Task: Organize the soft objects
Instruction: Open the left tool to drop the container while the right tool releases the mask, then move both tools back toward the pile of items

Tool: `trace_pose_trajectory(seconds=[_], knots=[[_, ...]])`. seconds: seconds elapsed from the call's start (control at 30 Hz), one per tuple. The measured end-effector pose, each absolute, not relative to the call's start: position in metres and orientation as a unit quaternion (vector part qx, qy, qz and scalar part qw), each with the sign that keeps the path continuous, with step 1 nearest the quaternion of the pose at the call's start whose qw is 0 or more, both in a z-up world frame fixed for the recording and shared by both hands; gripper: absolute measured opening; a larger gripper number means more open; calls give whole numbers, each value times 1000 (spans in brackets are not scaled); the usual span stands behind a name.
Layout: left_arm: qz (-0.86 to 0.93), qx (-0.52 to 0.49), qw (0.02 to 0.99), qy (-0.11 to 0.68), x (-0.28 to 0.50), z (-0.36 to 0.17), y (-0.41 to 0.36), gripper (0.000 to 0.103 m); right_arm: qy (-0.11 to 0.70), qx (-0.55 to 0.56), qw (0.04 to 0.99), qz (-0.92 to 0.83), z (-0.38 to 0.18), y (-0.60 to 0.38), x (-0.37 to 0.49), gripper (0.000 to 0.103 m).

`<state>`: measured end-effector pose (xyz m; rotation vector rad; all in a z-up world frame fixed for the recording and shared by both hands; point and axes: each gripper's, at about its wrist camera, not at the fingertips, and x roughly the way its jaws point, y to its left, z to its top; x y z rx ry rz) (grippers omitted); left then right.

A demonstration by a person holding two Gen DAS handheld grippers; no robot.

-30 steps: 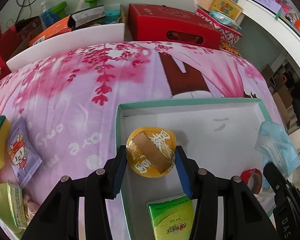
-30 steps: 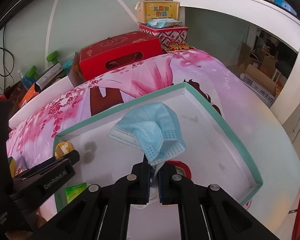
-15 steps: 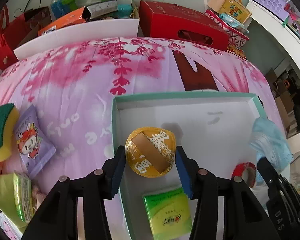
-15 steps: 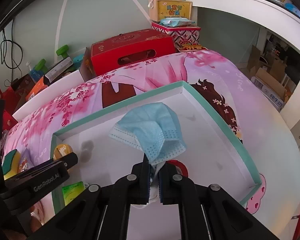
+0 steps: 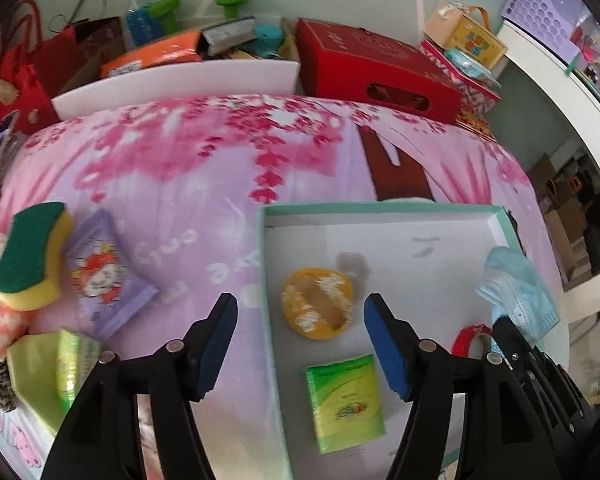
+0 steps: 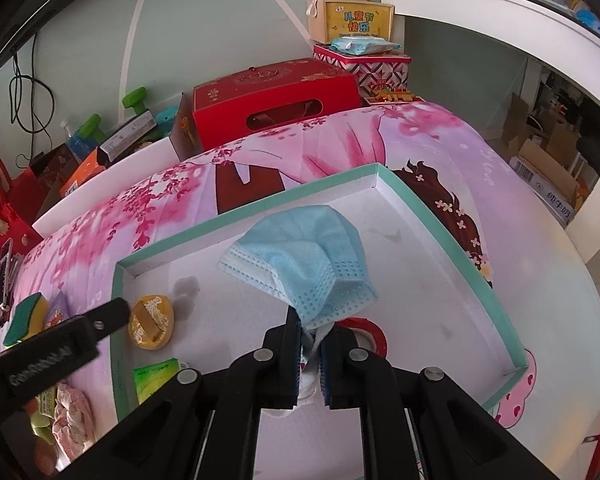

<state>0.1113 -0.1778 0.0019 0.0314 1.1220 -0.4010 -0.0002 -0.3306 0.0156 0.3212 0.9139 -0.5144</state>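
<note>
Blue pleated face mask (image 6: 300, 256) hangs pinched in the right gripper (image 6: 310, 354) above the teal-rimmed white tray (image 6: 428, 208); the left gripper (image 5: 300, 344) hovers spread wide.

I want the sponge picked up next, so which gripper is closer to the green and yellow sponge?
Left. The left gripper hovers open right of the sponge; the right gripper, holding the face mask, is farther right.

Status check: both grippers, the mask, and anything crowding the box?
Left gripper open, empty, above the yellow pouch in the teal box. Right gripper shut on the blue mask, over the box. Red tape roll sits below the mask.
</note>
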Motion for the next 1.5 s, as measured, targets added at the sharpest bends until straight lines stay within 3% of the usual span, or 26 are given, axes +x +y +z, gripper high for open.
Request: trace_pose_trajectory(seconds=[0.13, 0.3, 0.37, 0.43, 0.57, 0.73, 1.1, 1.5], knots=[[-167, 18, 835, 524, 112, 6, -166, 68, 435, 151, 854, -243, 16, -329, 0, 54], [-133, 27, 841, 524, 114, 3, -154, 69, 444, 134, 852, -243, 16, -325, 3, 68], [-118, 33, 844, 523, 115, 1, -150, 84, 449, 128, 849, -246, 14, -324, 4, 73], [-104, 31, 847, 521, 117, 0, -143, 85, 452, 128, 847, -248, 12, -324, 4, 78], [-87, 20, 850, 520, 121, -2, -133, 95, 457, 121, 844, -254, 9, -324, 4, 102], [-56, 24, 853, 519, 123, -7, -124, 101, 458, 107, 844, -259, 8, -320, 5, 103], [-48, 22, 857, 512, 119, 1, -112, 101, 460, 97, 845, -255, 13, -308, 6, 103], [-24, -24, 891, 452, 106, 53, -43, 101, 386, 109, 889, -222, 55, -273, 3, 103]])
